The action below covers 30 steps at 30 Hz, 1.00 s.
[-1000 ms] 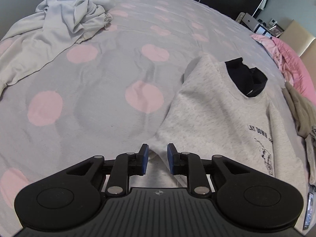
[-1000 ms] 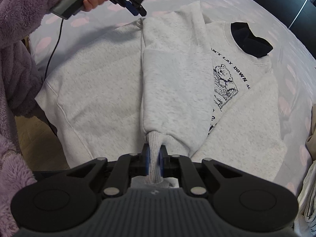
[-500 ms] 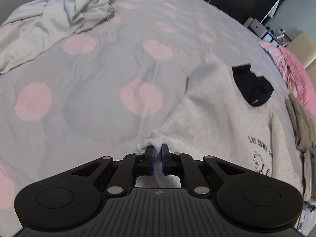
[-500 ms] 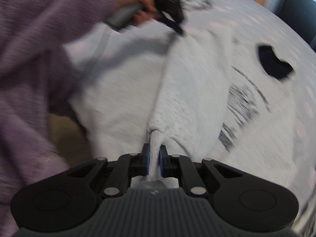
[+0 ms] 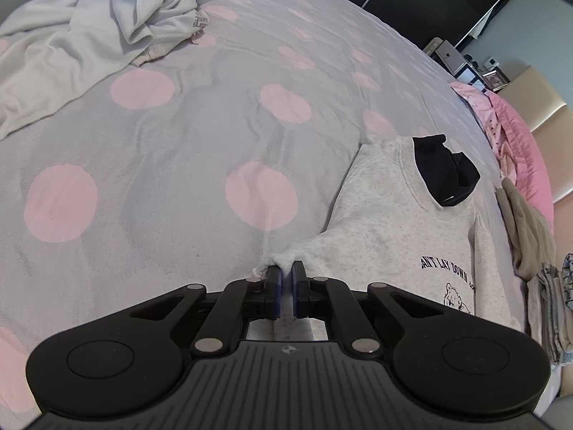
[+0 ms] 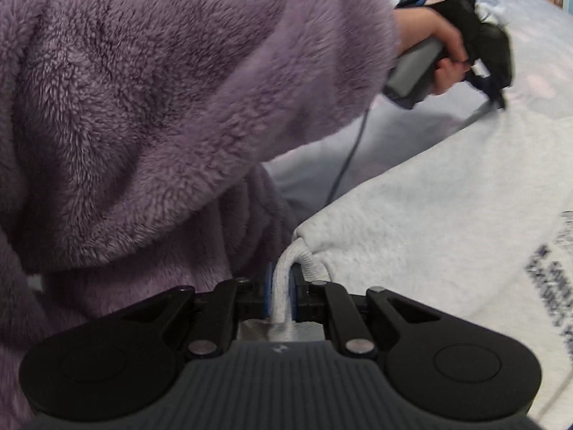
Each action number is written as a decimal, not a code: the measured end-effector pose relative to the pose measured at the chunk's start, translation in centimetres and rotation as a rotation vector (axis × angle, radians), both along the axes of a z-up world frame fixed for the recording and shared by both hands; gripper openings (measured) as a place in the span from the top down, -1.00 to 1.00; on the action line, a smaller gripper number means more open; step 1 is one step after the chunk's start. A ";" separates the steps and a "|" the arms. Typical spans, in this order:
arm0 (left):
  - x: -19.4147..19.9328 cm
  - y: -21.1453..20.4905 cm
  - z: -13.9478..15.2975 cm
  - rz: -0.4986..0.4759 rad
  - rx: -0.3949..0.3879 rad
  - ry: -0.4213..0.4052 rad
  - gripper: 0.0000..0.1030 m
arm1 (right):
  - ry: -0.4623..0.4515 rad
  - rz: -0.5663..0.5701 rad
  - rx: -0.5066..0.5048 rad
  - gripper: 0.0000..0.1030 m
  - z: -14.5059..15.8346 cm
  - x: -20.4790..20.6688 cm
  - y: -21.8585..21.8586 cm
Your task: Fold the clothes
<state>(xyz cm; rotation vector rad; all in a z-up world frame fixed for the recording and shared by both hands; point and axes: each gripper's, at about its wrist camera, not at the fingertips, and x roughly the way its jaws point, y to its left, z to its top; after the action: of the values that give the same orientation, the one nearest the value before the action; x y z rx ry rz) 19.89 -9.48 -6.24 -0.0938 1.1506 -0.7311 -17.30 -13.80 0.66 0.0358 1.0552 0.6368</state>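
A soft, limp heather-grey printed sweatshirt [image 5: 394, 222] lies at lower right on the pink-dotted grey bedspread [image 5: 161, 165], its shoulder edge clenched by the left gripper [image 5: 284, 286] and its ribbed cuff [image 6: 286, 279], likely the firmest hold, by the right gripper [image 6: 280, 294].

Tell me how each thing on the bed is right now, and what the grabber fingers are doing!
Left gripper: shut on the grey sweatshirt's edge.
Right gripper: shut on the ribbed cuff.
Grey sweatshirt: lying print-side up, partly folded.
Dark collar: sticking out of the neck hole.
White clothes: crumpled, unfolded.
Beige garment: piled at the bed's edge.
Spotted bedspread: spread out, slightly wrinkled.
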 end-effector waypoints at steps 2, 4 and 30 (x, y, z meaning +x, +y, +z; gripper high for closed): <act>0.3 0.2 -0.3 -0.009 -0.010 0.005 0.93 | 0.011 0.012 -0.010 0.79 -1.0 0.2 1.1; 0.5 0.4 -0.7 -0.019 -0.018 0.007 0.93 | 0.020 0.028 -0.032 0.78 -2.1 0.3 2.2; -4.3 1.8 2.3 -0.105 -0.057 -0.082 0.37 | 0.068 -0.440 -0.174 0.14 -4.6 2.0 -10.6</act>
<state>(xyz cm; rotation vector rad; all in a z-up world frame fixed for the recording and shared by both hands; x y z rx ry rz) 15.58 -7.65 -3.93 -0.0512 1.0621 -0.8534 -15.27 -24.39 -3.91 0.1354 1.1203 0.1458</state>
